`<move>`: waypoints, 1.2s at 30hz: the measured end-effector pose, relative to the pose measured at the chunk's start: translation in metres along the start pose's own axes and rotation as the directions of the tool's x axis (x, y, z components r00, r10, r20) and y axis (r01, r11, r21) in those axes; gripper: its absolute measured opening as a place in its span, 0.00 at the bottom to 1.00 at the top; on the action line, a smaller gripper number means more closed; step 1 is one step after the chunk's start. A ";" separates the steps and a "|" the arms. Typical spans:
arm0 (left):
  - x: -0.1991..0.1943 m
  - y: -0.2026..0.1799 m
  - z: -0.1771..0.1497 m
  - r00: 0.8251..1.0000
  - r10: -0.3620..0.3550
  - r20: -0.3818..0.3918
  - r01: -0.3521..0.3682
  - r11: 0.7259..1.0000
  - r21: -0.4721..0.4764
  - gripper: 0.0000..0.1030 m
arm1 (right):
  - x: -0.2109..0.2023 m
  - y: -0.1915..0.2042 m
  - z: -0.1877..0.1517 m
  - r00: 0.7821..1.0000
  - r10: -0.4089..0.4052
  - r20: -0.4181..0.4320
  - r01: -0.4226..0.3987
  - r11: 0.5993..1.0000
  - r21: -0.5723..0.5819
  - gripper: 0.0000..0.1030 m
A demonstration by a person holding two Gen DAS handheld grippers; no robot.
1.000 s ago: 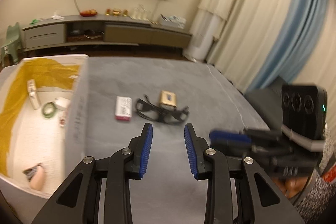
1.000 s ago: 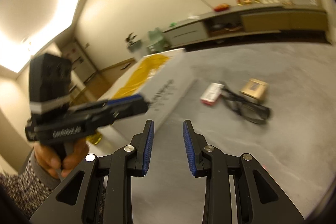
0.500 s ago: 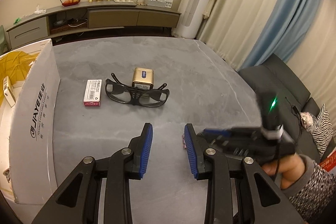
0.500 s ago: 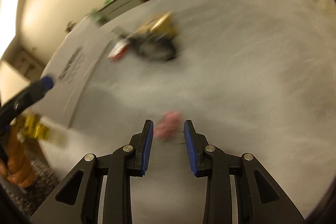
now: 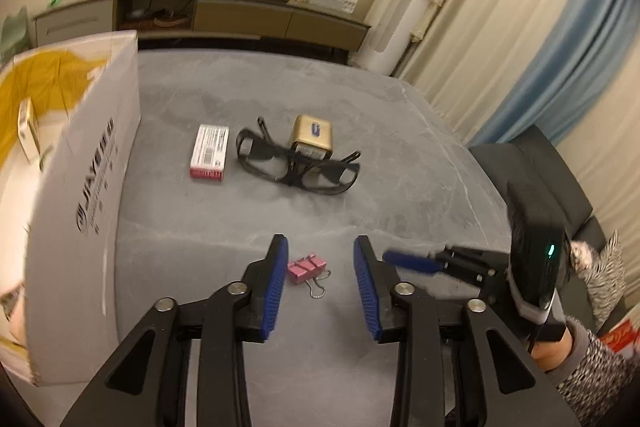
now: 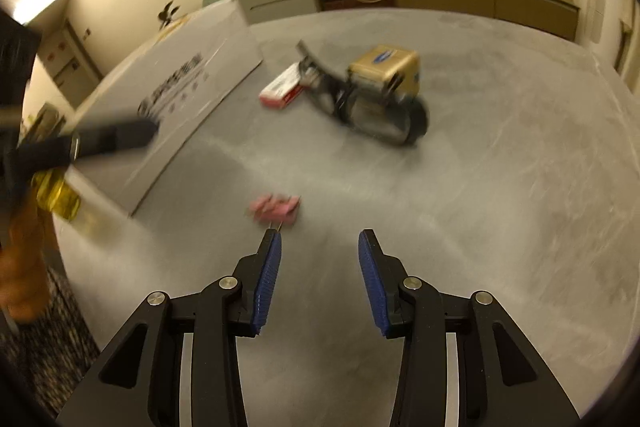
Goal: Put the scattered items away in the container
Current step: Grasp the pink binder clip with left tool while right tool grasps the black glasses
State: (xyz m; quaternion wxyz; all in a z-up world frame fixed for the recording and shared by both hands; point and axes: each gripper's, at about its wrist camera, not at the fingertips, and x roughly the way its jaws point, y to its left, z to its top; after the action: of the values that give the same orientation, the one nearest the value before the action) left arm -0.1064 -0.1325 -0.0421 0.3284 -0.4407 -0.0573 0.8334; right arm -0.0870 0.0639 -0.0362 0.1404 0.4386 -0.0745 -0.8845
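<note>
Four items are not yet in the white box (image 5: pixel 92 187): the pink binder clip (image 5: pixel 306 269), the red-and-white packet (image 5: pixel 210 157), the black glasses (image 5: pixel 298 169) and the gold case (image 5: pixel 314 139). Half a second ago my left gripper (image 5: pixel 320 283) looked over the glasses from farther back and the clip was hardly seen; now it has come down, and the clip lies on the grey worktop (image 5: pixel 400 187) just in front of its jaws, closer to the left pad, not touching. The jaws are spread wide and hold nothing. My right gripper (image 6: pixel 320 267) has pulled back from the clip (image 6: pixel 276 209), which was almost between its pads before; it is also wide and empty, with the clip ahead of its left pad. The packet lies just beside the box wall, the glasses and the case a little farther from the box. I judge that the left gripper takes the clip next, so it must centre a little to its left before it closes.
</note>
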 end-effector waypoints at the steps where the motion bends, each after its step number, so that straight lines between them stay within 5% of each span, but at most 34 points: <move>1: 0.003 -0.001 -0.001 1.000 -0.002 -0.005 0.002 1.000 0.001 0.44 | 0.000 -0.005 0.007 1.000 -0.002 0.008 0.002 1.000 0.014 0.42; 4: 0.017 -0.003 -0.006 0.999 0.028 -0.022 -0.028 1.000 0.008 0.55 | 0.007 -0.016 0.035 1.000 -0.017 0.021 0.017 1.000 0.010 0.45; 10: 0.057 0.006 -0.021 0.993 0.067 -0.098 -0.069 0.997 -0.020 0.56 | 0.034 -0.019 0.072 0.995 -0.099 -0.012 0.096 0.986 -0.138 0.50; 15: 0.079 0.003 -0.028 0.989 0.084 -0.120 -0.087 0.996 -0.021 0.57 | 0.063 -0.011 0.079 0.980 -0.196 -0.037 0.176 0.936 -0.306 0.53; 20: 0.093 -0.007 -0.032 0.983 0.158 -0.092 -0.156 0.987 0.029 0.57 | 0.076 -0.019 0.078 0.989 -0.125 -0.077 0.101 0.960 -0.260 0.49; 21: 0.094 -0.009 -0.033 0.979 0.190 -0.078 -0.187 0.981 0.044 0.41 | 0.076 -0.022 0.078 0.990 -0.101 -0.095 0.077 0.969 -0.235 0.41; 22: 0.094 -0.008 -0.033 0.974 0.215 -0.064 -0.212 0.976 0.052 0.37 | 0.075 -0.023 0.077 0.991 -0.076 -0.108 0.051 0.975 -0.217 0.37; 24: 0.092 -0.006 -0.035 0.972 0.228 -0.050 -0.226 0.973 0.048 0.37 | 0.073 -0.023 0.075 0.991 -0.061 -0.117 0.036 0.977 -0.209 0.29; 29: 0.087 0.000 -0.040 0.975 0.218 -0.040 -0.217 0.976 0.032 0.38 | 0.067 -0.021 0.068 0.991 -0.046 -0.128 0.019 0.979 -0.201 0.28; 32: 0.085 -0.001 -0.045 0.976 0.214 -0.029 -0.213 0.976 0.036 0.49 | 0.070 -0.024 0.068 0.992 -0.037 -0.123 0.015 0.984 -0.176 0.32; 36: 0.086 -0.010 -0.051 0.971 0.236 -0.031 -0.230 0.965 0.127 0.41 | 0.072 -0.022 0.065 0.990 -0.001 -0.143 -0.018 0.991 -0.133 0.31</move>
State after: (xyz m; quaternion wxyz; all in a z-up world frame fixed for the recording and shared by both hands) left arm -0.0959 -0.0830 -0.1287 0.2558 -0.4426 0.0540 0.8578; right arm -0.1847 0.0633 -0.0567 0.1783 0.4899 -0.0064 -0.8533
